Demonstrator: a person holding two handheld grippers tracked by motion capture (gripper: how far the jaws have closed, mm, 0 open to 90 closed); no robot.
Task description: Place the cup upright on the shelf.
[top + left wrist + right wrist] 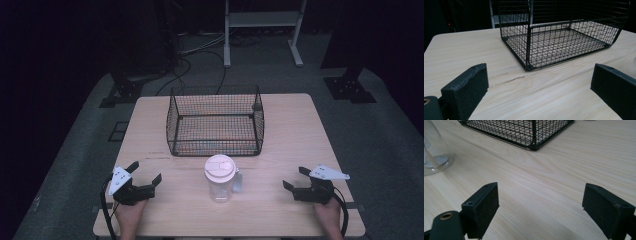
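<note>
A clear plastic cup [220, 179] with a pale pink lid stands upright near the table's front edge, midway between the two grippers. Its base shows at the left edge of the right gripper view as clear plastic cup [435, 150]. Behind it sits an empty black wire basket [215, 121], also seen as wire basket [564, 37] and wire basket [524, 130]. My left gripper [146, 172] rests open at the front left, nothing between its jaws. My right gripper [295, 178] rests open at the front right, likewise holding nothing.
The light wooden table [295, 130] has bare room on both sides of the basket. A dark scuff mark [509, 80] lies on the wood ahead of the left gripper. Beyond the table are a white frame [262, 30], cables and dark stands on grey floor.
</note>
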